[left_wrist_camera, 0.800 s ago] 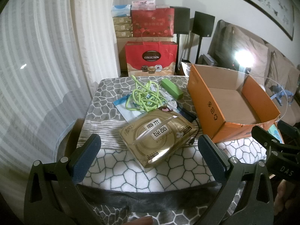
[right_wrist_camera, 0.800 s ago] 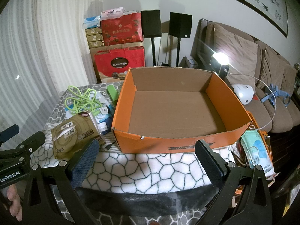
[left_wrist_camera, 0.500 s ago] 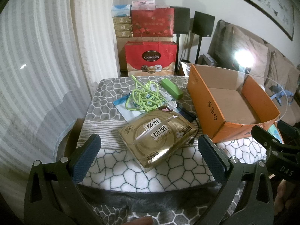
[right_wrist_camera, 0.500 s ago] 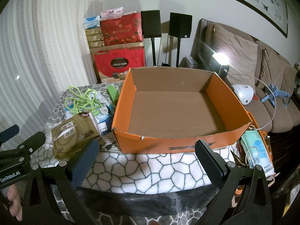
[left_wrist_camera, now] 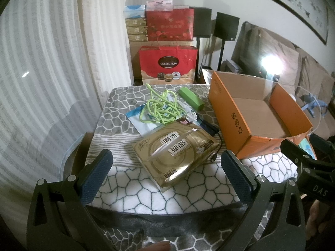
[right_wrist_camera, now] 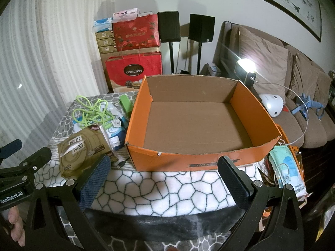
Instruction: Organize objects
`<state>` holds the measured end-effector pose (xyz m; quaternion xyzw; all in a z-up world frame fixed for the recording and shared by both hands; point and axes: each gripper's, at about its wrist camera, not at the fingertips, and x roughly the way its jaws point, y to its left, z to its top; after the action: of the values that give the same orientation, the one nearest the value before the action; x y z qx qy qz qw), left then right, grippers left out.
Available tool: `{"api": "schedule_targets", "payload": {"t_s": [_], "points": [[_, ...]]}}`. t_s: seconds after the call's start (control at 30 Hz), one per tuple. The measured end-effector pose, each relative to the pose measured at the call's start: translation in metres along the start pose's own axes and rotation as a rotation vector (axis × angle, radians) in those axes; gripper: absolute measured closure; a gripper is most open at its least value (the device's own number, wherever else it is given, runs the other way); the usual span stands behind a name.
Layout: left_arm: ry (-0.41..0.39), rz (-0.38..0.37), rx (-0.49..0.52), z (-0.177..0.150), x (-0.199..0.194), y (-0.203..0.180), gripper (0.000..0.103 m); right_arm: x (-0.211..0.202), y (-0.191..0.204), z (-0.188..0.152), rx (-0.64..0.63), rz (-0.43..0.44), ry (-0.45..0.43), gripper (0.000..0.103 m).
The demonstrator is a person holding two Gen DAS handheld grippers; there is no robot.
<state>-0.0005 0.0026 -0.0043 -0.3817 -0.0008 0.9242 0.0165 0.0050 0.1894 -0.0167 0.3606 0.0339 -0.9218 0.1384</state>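
An empty orange cardboard box (right_wrist_camera: 194,123) (left_wrist_camera: 259,113) stands on the right half of the blanket-covered table (left_wrist_camera: 171,190). To its left lie a gold tissue pack (left_wrist_camera: 174,151) (right_wrist_camera: 83,150), a tangled green cable (left_wrist_camera: 161,106) (right_wrist_camera: 92,110), a green power bank (left_wrist_camera: 191,101) (right_wrist_camera: 125,104) and a blue-white packet (left_wrist_camera: 144,123). My left gripper (left_wrist_camera: 166,175) hovers open just short of the tissue pack, nothing between its fingers. My right gripper (right_wrist_camera: 164,179) is open in front of the box's near wall, holding nothing.
Red gift bags (left_wrist_camera: 168,64) and stacked cartons stand behind the table, beside two black speakers (right_wrist_camera: 168,27). A brown sofa (right_wrist_camera: 293,96) with a white lamp and a bright light runs along the right. White curtains (left_wrist_camera: 52,62) hang left. Packets lie at the table's right edge (right_wrist_camera: 286,167).
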Motion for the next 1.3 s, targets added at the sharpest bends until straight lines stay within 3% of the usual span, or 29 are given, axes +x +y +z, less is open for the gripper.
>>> {"api": "schedule_targets", "payload": {"t_s": [0.57,0.8,1.0,1.3], "points": [[0.004,-0.018,0.026,0.001,0.01,-0.008,0.0,0.008,-0.007,0.003,-0.004,-0.006,0.01,0.0],[0.017,-0.046,0.086,0.009,0.035,0.0,0.0,0.017,-0.038,0.017,0.006,-0.044,0.018,0.0],[0.065,-0.126,0.121,0.014,0.063,0.008,0.0,0.019,-0.076,0.033,0.028,-0.058,0.024,0.0],[0.166,-0.303,0.289,0.02,0.099,-0.001,0.0,0.033,-0.141,0.059,0.056,-0.088,0.07,0.0]]}}
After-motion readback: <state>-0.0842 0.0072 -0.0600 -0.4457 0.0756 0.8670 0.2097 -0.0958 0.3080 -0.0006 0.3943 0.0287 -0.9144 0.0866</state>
